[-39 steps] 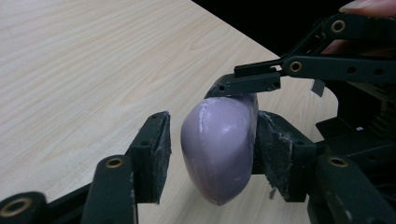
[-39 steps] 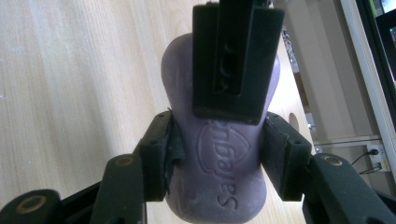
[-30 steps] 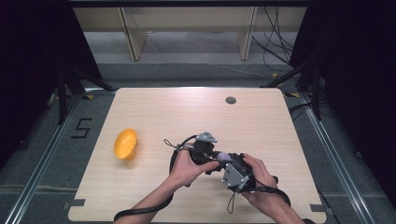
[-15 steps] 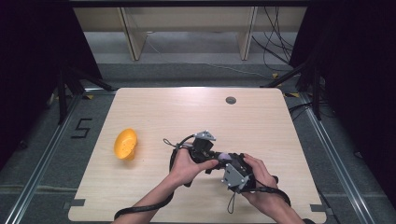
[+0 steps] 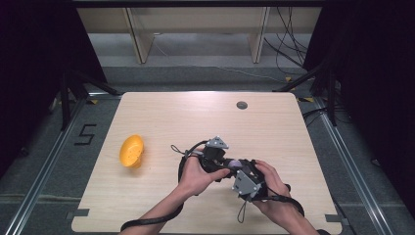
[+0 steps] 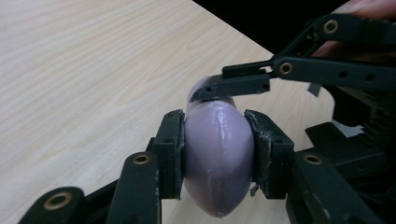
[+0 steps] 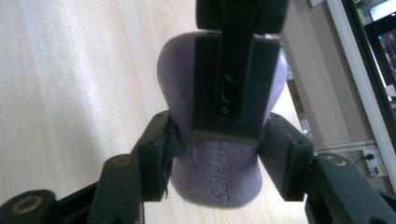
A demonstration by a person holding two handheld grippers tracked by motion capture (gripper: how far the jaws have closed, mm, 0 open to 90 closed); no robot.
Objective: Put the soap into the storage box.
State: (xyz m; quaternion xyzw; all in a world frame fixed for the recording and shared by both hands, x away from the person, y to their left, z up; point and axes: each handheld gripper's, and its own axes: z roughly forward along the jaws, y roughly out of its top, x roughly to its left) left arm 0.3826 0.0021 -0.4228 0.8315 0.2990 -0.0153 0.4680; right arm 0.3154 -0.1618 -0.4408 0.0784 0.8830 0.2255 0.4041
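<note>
Left gripper view | left gripper [image 6: 218, 156] pinches purple bowl [image 6: 219, 163] across its width | right gripper [image 7: 219, 158] jaws just opening, pads flanking bowl's base

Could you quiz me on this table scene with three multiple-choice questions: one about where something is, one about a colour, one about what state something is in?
1. Where does the orange bowl lie?
A. on the table's left part
B. at its far right corner
C. on the floor

2. What colour is the soft piece between the two grippers?
A. green
B. pale purple
C. red

3. How is the left gripper set?
A. wide open, nothing in it
B. lying unheld on the table
C. clamped on the soft piece

Answers: 1 A, the high view shows it left of the hands. 2 B, both gripper views show lilac. 3 C, its pads press on both sides of the piece.
</note>
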